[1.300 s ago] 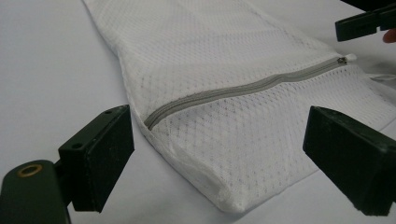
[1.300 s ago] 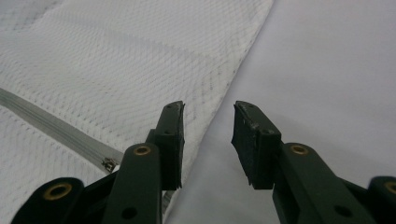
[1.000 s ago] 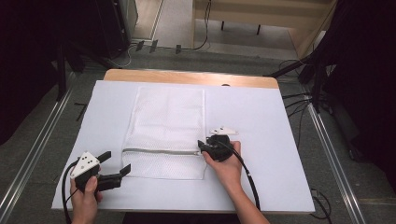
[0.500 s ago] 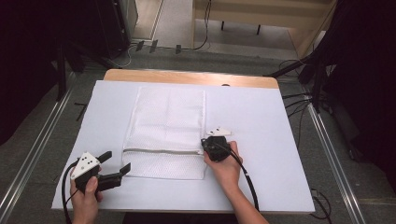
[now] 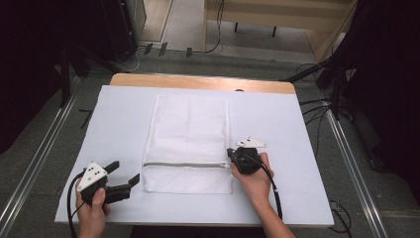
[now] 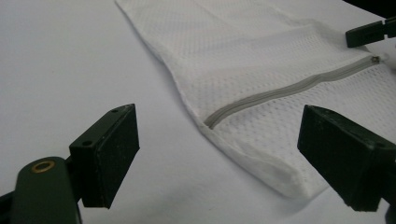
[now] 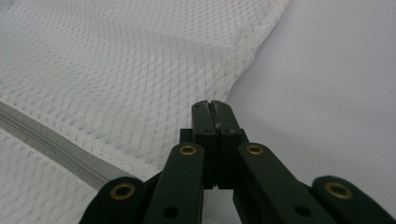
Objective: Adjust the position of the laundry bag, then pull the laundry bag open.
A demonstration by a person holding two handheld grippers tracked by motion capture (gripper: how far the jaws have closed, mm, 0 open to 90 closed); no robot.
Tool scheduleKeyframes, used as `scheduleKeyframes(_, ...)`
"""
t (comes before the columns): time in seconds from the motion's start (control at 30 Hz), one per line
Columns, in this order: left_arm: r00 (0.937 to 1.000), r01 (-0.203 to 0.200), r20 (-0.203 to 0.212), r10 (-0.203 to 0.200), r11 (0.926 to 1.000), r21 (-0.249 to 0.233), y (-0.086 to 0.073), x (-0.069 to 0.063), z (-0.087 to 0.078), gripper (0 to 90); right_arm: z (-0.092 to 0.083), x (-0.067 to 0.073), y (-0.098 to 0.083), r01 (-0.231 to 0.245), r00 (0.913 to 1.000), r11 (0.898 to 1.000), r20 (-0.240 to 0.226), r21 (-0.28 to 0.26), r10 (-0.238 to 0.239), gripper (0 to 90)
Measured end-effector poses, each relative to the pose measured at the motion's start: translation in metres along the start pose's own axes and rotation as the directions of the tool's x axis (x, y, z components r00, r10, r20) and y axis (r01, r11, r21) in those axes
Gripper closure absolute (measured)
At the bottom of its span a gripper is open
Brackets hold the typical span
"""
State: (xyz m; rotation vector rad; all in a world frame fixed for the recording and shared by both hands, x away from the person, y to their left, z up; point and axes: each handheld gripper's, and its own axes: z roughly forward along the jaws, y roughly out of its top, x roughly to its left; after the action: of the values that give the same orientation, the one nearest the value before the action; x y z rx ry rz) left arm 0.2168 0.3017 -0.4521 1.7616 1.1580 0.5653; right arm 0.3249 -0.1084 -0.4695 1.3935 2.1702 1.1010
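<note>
A white mesh bag [image 5: 190, 134] lies flat on the white table cover, with a grey zipper [image 5: 185, 165] running across its near part and closed along its length. My left gripper [image 5: 126, 171] is open just off the bag's near-left corner, and that corner [image 6: 280, 177] sits between its jaws without touching them. My right gripper [image 5: 230, 152] is shut at the zipper's right end. Its tips [image 7: 212, 105] hover over the mesh beside the bag's right edge. The zipper pull [image 6: 374, 59] lies just below those tips [image 6: 369, 33]; I see no grip on it.
The white cover [image 5: 297, 124] spreads over a wooden table [image 5: 198, 82], with bare cover on both sides of the bag. Metal rails [image 5: 354, 163] and cables run along the floor to the right, and dark equipment stands at the left.
My right gripper has slid a little to the right along the zipper line to the bag's right edge. The left gripper has stayed where it was.
</note>
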Motion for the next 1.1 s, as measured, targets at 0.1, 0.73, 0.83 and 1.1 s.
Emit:
scheduleKeyframes(0.1, 1.0000, -0.002, -0.001, 0.002, 1.0000, 0.000, 0.000, -0.002, 0.000, 9.3, -0.008, -0.008, -0.006, -0.014, 0.9999, 1.000, -0.005, -0.005, 0.014, 90.0)
scheduleKeyframes(0.73, 0.9999, 0.005, -0.014, -0.005, 1.0000, 0.003, 0.000, -0.003, -0.002, 8.9, -0.052, -0.034, -0.038, -0.062, 0.9980, 0.995, -0.018, -0.077, 0.060, 62.9)
scheduleKeyframes(0.83, 1.0000, 0.003, -0.007, -0.003, 1.0000, 0.005, 0.001, -0.005, 0.000, 8.9, -0.074, -0.040, -0.050, -0.032, 0.9990, 0.991, -0.034, -0.131, 0.028, 54.2)
scheduleKeyframes(1.1, 0.9995, -0.003, 0.030, 0.003, 1.0000, 0.004, 0.006, -0.023, 0.009, 8.9, -0.101, -0.049, -0.073, -0.085, 0.9930, 0.985, -0.095, -0.151, 0.071, 52.2)
